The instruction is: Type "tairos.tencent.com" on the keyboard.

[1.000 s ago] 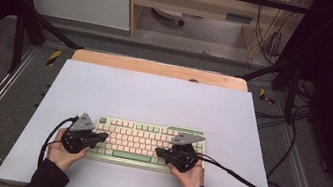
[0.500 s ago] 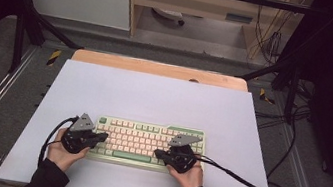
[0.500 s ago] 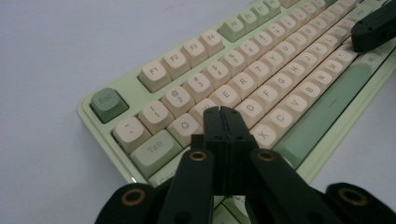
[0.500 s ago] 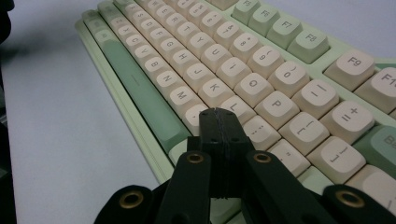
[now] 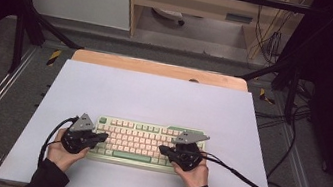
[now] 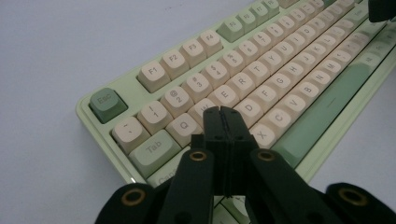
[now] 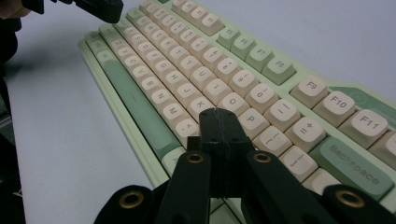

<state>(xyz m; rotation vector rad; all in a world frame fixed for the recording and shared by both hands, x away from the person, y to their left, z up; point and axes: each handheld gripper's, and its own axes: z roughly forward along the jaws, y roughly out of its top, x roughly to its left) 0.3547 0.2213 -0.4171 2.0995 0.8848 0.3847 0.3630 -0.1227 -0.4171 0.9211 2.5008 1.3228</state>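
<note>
So the green and cream keyboard (image 5: pixel 139 141) sat on the pale sheet (image 5: pixel 154 96) covering the table, right between the two tools. The left gripper (image 5: pixel 103 137) had its jaws pressed fully together with nothing in them, tip hanging over the keyboard's left end; in the left gripper view the tip (image 6: pixel 220 112) was just above the W and S keys, Tab and Esc off to its left. The right gripper (image 5: pixel 163 150) was clamped together and empty too, tip (image 7: pixel 215 113) over the keys near L and P, Backspace off to its right.
</note>
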